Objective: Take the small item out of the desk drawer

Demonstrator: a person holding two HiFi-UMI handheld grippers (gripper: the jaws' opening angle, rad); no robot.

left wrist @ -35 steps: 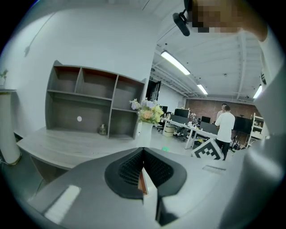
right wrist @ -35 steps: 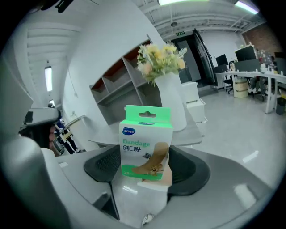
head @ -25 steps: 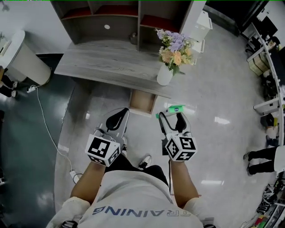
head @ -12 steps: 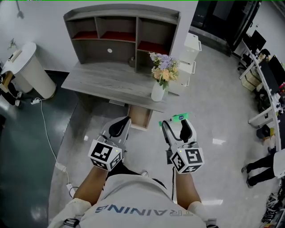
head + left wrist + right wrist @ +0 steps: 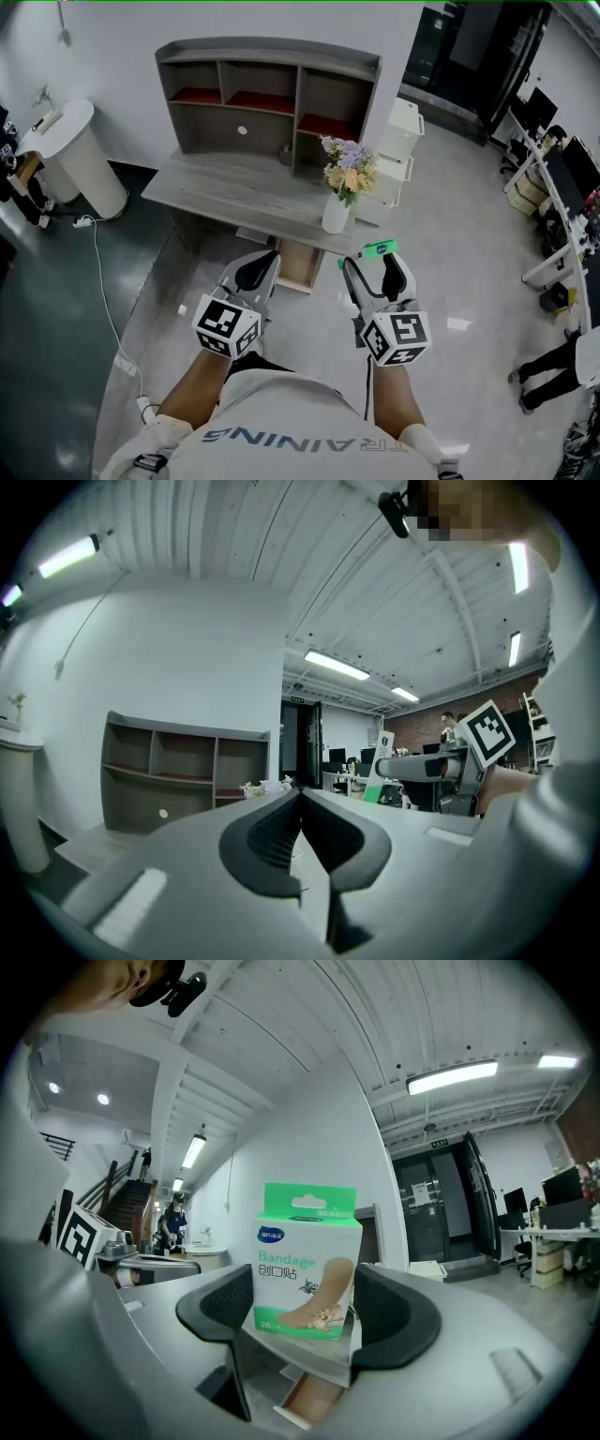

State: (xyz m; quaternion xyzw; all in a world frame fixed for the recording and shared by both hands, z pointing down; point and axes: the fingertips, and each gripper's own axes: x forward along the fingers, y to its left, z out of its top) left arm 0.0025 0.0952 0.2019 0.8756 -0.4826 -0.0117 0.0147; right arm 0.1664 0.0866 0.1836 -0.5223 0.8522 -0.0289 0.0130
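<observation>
My right gripper [image 5: 372,265] is shut on a green and white bandage box [image 5: 376,249], held upright above the floor to the right of the open desk drawer [image 5: 298,266]. In the right gripper view the box [image 5: 307,1262] fills the gap between the jaws of that gripper [image 5: 305,1305], and both pads press on its sides. The drawer [image 5: 314,1397] shows below it. My left gripper [image 5: 257,266] hovers just left of the drawer. Its jaws are shut with nothing between them in the left gripper view [image 5: 301,803].
The grey desk [image 5: 225,192] carries a shelf hutch [image 5: 272,94] and a white vase of flowers [image 5: 335,214] near its front right corner. A white round bin [image 5: 70,155] stands at the left and a white cabinet [image 5: 398,141] at the right. A cable [image 5: 103,272] runs over the floor.
The view has pulled back from the desk, so more of the hutch shows. Both grippers have risen slightly, and the right one keeps its hold on the box.
</observation>
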